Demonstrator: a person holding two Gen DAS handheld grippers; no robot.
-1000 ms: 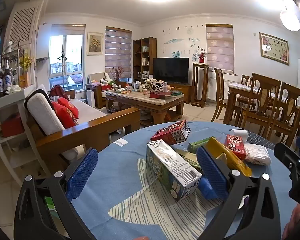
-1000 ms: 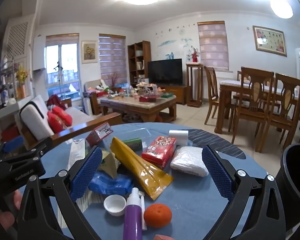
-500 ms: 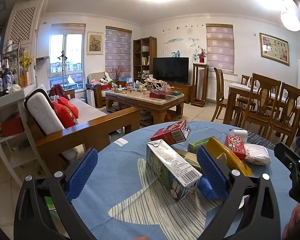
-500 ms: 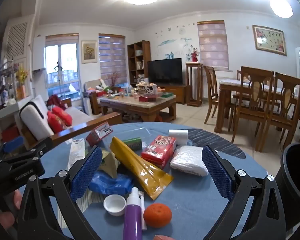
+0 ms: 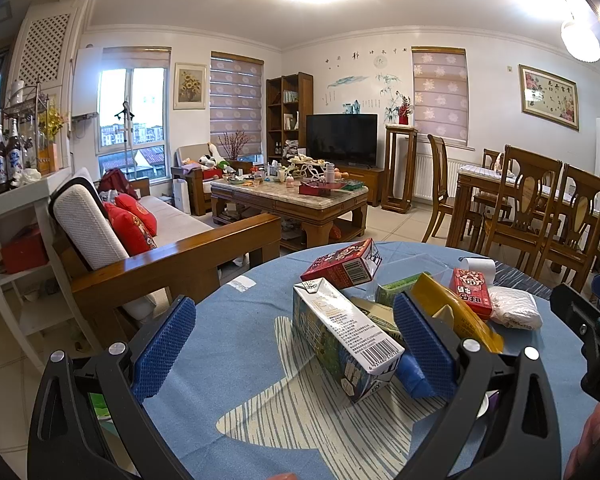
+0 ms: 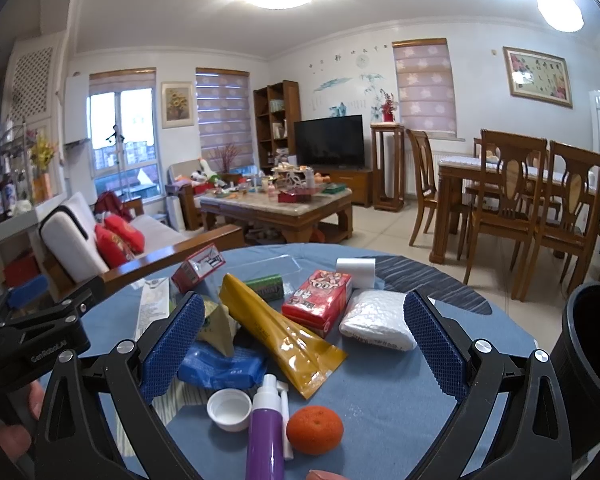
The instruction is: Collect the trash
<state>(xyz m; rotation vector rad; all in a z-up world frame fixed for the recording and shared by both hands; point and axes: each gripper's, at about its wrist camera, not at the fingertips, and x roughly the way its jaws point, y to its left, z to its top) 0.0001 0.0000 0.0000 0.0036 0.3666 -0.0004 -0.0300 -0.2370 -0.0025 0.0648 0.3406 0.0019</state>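
Observation:
A heap of trash lies on the round blue table (image 5: pixel 236 344). A white and green drink carton (image 5: pixel 342 338) rests just beyond and between the pads of my open left gripper (image 5: pixel 296 346). Behind it sit a red carton (image 5: pixel 342 266), a yellow pouch (image 6: pixel 280 330), a red box (image 6: pixel 318 298), a white packet (image 6: pixel 378 320) and a blue wrapper (image 6: pixel 220 366). My right gripper (image 6: pixel 304 352) is open above the table with nothing between its fingers. A purple spray bottle (image 6: pixel 266 428), an orange (image 6: pixel 315 430) and a white cap (image 6: pixel 229 408) lie close below it.
A black bin (image 6: pixel 592 364) stands at the right edge of the table. A wooden sofa (image 5: pixel 156 252) with red cushions is to the left, a coffee table (image 5: pixel 290 200) behind, and dining chairs (image 5: pixel 540 216) to the right. A person's hand (image 6: pixel 12 428) holds the left gripper.

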